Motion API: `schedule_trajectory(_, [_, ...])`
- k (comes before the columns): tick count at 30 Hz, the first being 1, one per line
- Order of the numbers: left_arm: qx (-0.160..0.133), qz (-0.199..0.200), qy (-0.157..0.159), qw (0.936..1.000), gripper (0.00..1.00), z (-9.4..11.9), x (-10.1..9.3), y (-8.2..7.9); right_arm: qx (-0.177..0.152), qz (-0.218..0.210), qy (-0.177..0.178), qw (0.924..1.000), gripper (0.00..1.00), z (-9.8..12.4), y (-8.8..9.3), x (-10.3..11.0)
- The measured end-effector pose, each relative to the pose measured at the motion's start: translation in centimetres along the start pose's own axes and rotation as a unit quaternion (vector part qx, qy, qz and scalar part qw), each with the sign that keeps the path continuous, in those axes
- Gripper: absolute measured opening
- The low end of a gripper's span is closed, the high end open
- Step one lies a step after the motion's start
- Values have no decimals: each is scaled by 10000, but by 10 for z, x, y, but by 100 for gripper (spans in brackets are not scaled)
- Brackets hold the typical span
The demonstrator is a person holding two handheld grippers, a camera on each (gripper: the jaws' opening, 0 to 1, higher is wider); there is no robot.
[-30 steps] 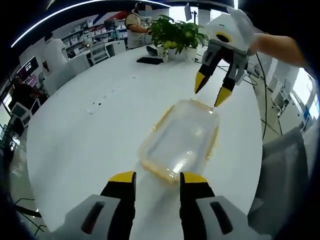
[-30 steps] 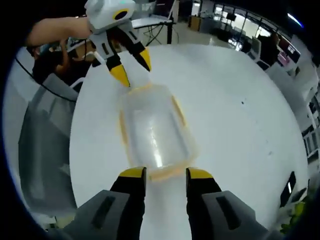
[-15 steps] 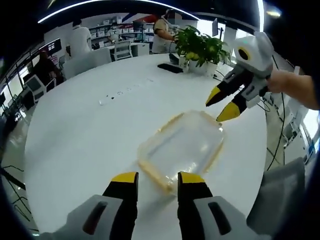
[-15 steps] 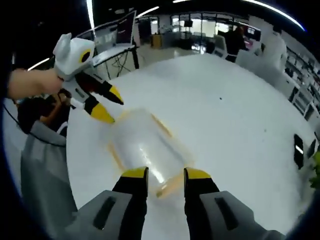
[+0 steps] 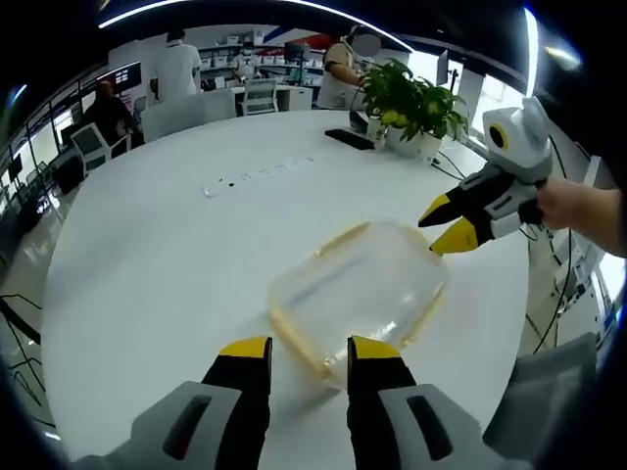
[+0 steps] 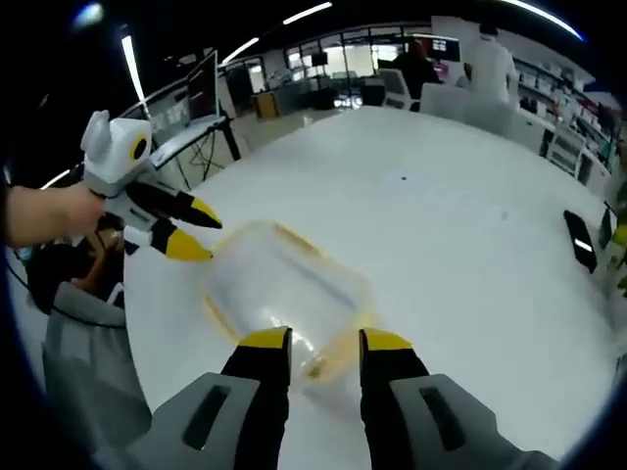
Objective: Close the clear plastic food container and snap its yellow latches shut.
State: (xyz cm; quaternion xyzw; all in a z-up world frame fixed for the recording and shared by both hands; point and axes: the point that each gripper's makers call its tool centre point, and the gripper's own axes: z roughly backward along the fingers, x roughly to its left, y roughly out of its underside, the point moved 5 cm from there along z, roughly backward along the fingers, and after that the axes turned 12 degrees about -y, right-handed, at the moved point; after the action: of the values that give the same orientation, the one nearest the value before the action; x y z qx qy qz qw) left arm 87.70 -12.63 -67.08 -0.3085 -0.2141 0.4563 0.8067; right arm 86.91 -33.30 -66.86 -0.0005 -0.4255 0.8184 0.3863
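Left gripper view: my left gripper rises from the bottom with its yellow-tipped jaws standing a narrow gap apart, holding nothing. Directly ahead of the tips, seemingly almost touching them, lies the clear plastic food container on the white table. Its lid looks seated, and yellow latches run along its edges; I cannot tell whether any is snapped. The container's long axis runs away from my left jaws, toward the right gripper, whose own jaws stand slightly parted and empty just beside the far end.

Right gripper view: the same arrangement from the opposite end. My right gripper is narrowly parted over the near short end of the container, while the left gripper points in at the far end.

Judgement: each gripper faces one short end, about equally near, so the end latches are reachable from both sides; the long-side latches lie crosswise to both jaw pairs and would need a turn of the hand. A potted plant and a dark device stand well apart.
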Motion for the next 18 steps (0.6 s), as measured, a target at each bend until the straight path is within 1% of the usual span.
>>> schedule_trajectory(4, [-42, 166, -9, 9999, 23, -1, -1, 2, -179, -318, 15, 9993, 24, -1, 2, -2])
schedule_trajectory(7, [2, 222, -31, 9997, 22, -3, 0, 7, -299, -559, 47, 9980, 24, -2, 5, -5])
schedule_trajectory(8, [-51, 399, -60, 9992, 22, -3, 1, 5, -304, -575, 59, 9979, 24, -1, 5, -5])
schedule_trajectory(9, [-25, 498, -57, 9987, 22, -3, 2, 6, -310, -602, 54, 9977, 23, -2, 6, -5])
schedule_trajectory(14, [-6, 698, -58, 9975, 22, -3, 1, 7, -318, -703, 14, 9970, 23, -3, 9, -4])
schedule_trajectory(18, [-8, 872, 43, 9962, 21, -4, -2, 8, -329, -755, 30, 9966, 24, -4, 12, -5])
